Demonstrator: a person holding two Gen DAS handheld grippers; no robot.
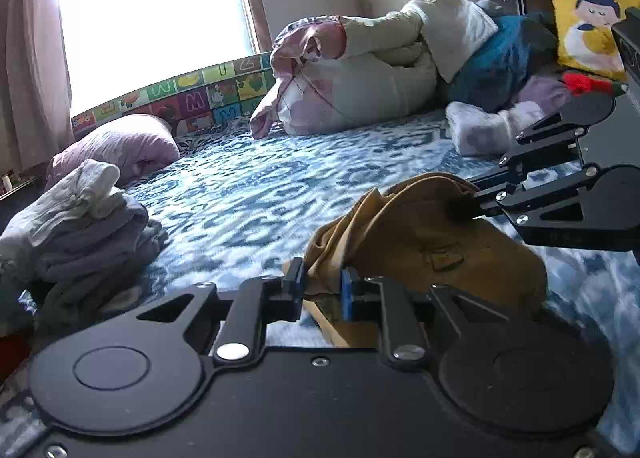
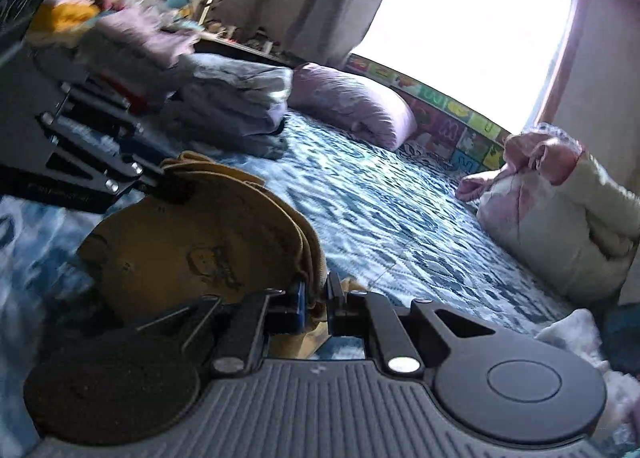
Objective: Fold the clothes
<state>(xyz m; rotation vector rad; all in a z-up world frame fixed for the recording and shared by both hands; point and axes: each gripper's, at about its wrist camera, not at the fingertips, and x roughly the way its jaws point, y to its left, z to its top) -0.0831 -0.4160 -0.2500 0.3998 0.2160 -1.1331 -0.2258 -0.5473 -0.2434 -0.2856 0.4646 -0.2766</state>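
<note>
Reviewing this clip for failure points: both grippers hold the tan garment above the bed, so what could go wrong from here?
1. The left gripper pinches only a bunched edge of the tan garment; it might slip out.
2. The right gripper also grips a thin bundle of layers, so the fold may come out uneven.
3. The folded pile lies close; a swing could topple it.

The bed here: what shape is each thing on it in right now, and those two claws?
Tan garment: bunched, held by both claws.
Left claw: shut on the garment.
Right claw: shut on the garment.
Pile of clothes: folded, stacked.
Quilt: rolled up, unfolded.
Lilac pillow: lying flat.
</note>
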